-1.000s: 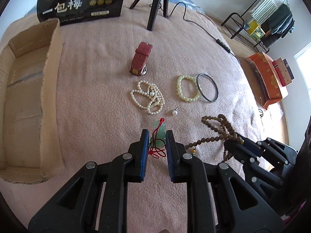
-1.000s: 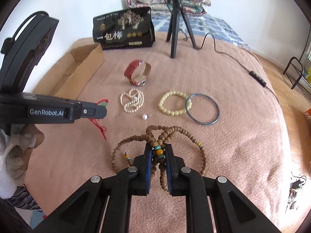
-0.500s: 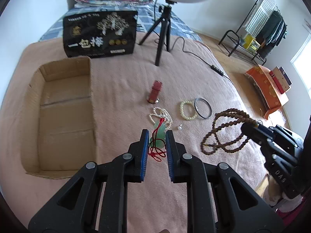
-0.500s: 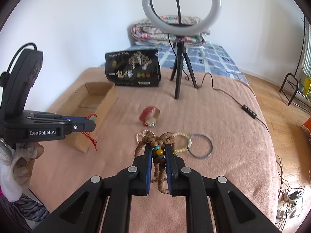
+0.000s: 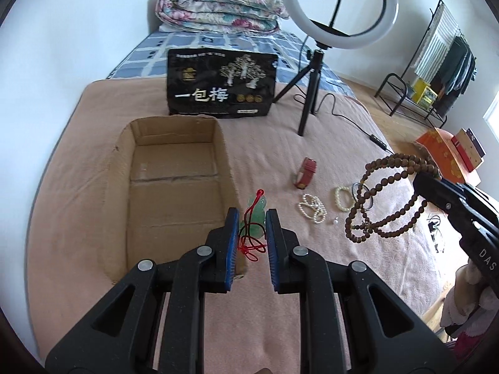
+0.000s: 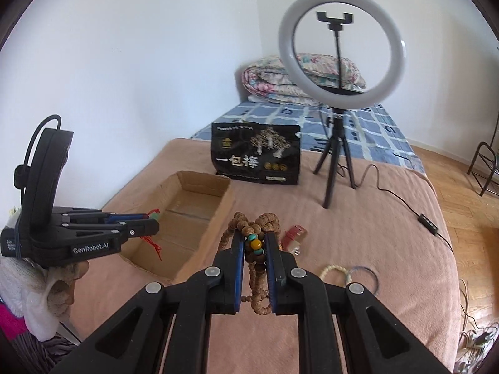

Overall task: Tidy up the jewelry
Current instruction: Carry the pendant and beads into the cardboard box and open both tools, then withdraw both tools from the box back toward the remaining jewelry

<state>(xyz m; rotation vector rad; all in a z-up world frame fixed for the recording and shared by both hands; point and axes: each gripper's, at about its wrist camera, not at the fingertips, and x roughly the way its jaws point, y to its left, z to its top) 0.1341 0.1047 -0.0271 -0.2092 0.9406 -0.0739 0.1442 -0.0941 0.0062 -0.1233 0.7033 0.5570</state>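
Observation:
My left gripper (image 5: 252, 215) is shut on a green jade pendant (image 5: 256, 215) with a red cord, held in the air by the right wall of the open cardboard box (image 5: 131, 168). My right gripper (image 6: 253, 237) is shut on a long brown wooden bead necklace (image 6: 259, 293), whose loops dangle above the blanket (image 5: 383, 202). From the right wrist view the left gripper (image 6: 149, 222) hovers over the box (image 6: 199, 180). Left on the pink blanket are a red watch (image 5: 307, 173), a pearl necklace (image 5: 313, 207), a cream bead bracelet (image 5: 341, 198) and a dark bangle (image 6: 363, 277).
A black printed bag (image 5: 222, 82) stands behind the box. A ring light on a tripod (image 5: 338, 7) stands at the back, its cable (image 5: 368, 132) running right across the blanket. A folded quilt (image 5: 220, 11) lies beyond. An orange box (image 5: 443, 152) sits off the bed's right side.
Both grippers have risen off the blanket with their catches. The left one carried the pendant leftward to the box; the bead necklace was lifted clear and now hangs.

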